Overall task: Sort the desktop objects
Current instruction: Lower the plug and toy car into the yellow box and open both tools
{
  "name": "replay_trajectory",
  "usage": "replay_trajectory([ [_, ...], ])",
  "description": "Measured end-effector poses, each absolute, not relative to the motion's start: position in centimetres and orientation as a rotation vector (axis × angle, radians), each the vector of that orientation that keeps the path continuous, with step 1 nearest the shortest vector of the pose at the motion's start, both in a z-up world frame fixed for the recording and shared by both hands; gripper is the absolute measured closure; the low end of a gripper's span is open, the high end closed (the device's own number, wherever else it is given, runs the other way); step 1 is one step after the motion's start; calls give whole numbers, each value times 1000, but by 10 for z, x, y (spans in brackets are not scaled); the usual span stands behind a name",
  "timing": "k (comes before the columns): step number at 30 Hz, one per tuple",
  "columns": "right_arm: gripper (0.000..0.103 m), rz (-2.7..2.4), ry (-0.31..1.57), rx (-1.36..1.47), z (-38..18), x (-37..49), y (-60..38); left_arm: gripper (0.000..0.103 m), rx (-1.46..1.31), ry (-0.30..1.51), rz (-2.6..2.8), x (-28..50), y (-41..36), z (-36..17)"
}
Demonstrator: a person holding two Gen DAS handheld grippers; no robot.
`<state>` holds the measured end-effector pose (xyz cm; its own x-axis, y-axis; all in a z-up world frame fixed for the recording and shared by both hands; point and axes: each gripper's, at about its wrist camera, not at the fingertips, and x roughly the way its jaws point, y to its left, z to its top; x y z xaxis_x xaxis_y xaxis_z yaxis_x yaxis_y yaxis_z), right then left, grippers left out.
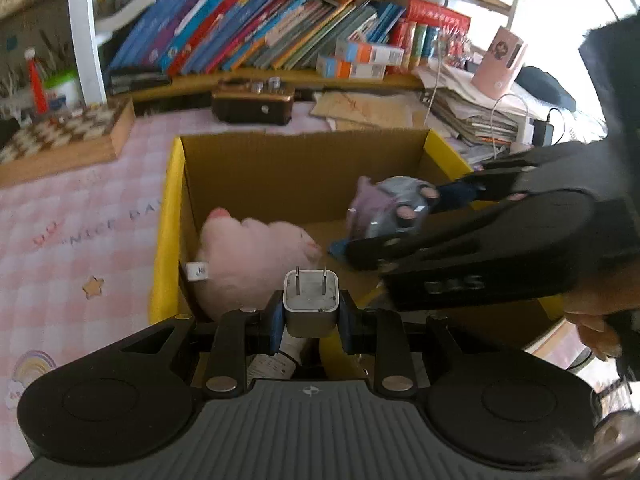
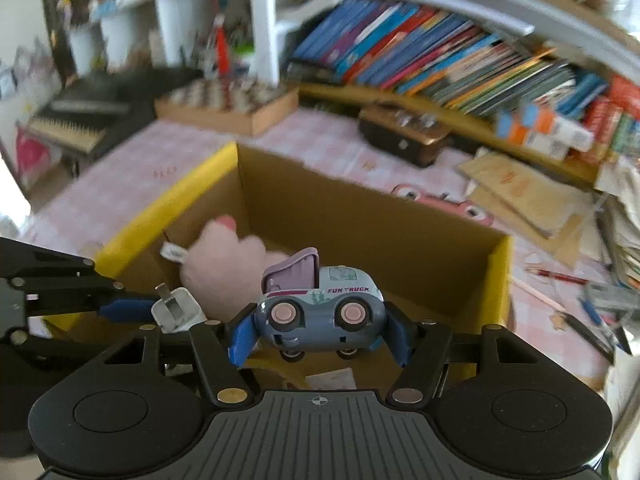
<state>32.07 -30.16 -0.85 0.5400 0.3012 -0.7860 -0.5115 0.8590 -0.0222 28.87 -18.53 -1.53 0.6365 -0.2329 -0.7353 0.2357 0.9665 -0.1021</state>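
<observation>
Mid-task, both tools loaded and over the box.

Left gripper (image 1: 311,312): fingers pressed onto a white plug charger (image 1: 310,300), prongs pointing up and forward. It sits above the near edge of the cardboard box (image 1: 296,168), not released yet. The right wrist view confirms this: same charger (image 2: 176,310) pinched at the box's left side.

Right gripper (image 2: 320,334): blue pads clamped on both ends of a toy truck (image 2: 320,312), lettered "FUN TRUCK", wheels facing the camera. It hangs over the box interior, not touching the floor as far as the view shows. Seen from the left wrist, the truck (image 1: 390,204) is blurred, so position is approximate.

Done so far, judging from the contents: a pink plush toy (image 1: 256,252) lies inside against the left wall. Some paper or a card and a small bottle-like item show on the box bottom near the front; too obscured to name.

Left to do: drop both held items. Beyond that, a red pencil (image 2: 558,276) and other pens lie loose on the pink checked desk mat (image 1: 72,232) right of the box. Whether the chess board (image 1: 64,132), the brown case (image 1: 252,104) or the paper stacks count as sortable is unclear.

Rough estimate: about midway, two items seemingly close to being placed.
</observation>
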Motion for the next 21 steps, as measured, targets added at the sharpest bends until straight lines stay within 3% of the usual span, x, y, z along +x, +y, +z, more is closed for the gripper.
replay_trajectory([
  [10,38,527,1043,-283,-35,352,-293,79,41,908,-269,297,-197,-32],
  [15,37,522,997,-268,-30,351,-295,77,54,893,-272,293,-199,-34],
  [17,31,518,972,-263,-27,350,-296,69,36,867,-275,289,-197,-30],
  [21,20,508,908,-230,-10,340,-302,41,43,786,-308,271,-196,-12],
])
